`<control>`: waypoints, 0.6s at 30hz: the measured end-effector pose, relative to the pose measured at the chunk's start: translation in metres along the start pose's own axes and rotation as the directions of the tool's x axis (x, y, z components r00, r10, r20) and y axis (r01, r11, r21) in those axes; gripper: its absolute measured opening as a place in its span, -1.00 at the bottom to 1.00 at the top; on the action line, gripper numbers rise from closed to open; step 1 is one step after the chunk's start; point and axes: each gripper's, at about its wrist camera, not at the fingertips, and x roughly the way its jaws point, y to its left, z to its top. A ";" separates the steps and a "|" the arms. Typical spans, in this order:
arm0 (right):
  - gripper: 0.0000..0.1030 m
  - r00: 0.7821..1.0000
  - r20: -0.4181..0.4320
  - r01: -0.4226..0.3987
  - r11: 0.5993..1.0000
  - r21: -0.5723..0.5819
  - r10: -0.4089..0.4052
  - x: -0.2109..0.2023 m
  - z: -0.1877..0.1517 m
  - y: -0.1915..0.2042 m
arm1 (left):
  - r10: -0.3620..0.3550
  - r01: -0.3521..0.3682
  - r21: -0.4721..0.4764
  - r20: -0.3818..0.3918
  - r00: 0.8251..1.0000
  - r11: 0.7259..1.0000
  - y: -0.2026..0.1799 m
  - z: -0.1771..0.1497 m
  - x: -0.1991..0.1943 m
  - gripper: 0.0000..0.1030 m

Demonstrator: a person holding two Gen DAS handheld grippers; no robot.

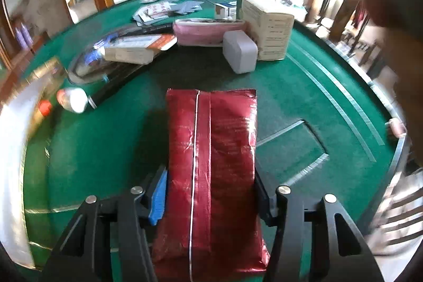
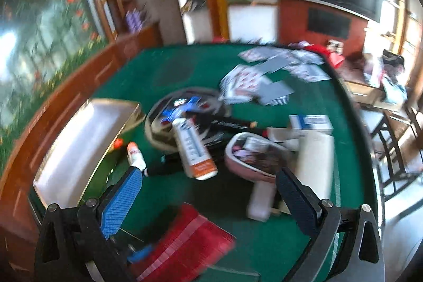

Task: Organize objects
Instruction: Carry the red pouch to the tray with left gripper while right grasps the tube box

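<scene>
A dark red foil packet (image 1: 214, 176) with a pale seam down its middle lies lengthwise on the green bench (image 1: 304, 97), its near end between the jaws. Beyond it lie a small white box (image 1: 240, 51), a taller cream carton (image 1: 267, 25), a pink pouch (image 1: 206, 31), a white-and-orange flat box (image 1: 137, 48) tilted on a dark racket (image 1: 105, 70), and scattered playing cards (image 1: 164, 7).
</scene>
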 end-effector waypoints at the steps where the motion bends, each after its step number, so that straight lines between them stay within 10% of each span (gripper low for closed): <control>1: 0.98 1.000 -0.019 -0.006 1.000 -0.014 0.006 0.010 0.004 0.005 | -0.042 0.043 -0.030 0.005 0.999 0.999 0.009 -0.004 -0.005 -0.03; 6: 0.96 0.994 -0.104 0.007 0.995 -0.096 -0.017 0.050 0.026 0.027 | -0.239 0.245 -0.177 0.053 0.970 0.953 0.055 -0.039 -0.036 -0.05; 18: 0.80 0.966 -0.232 0.084 0.988 -0.130 -0.113 0.135 0.034 0.041 | -0.245 0.292 -0.194 0.230 0.942 0.937 0.107 -0.070 -0.113 -0.05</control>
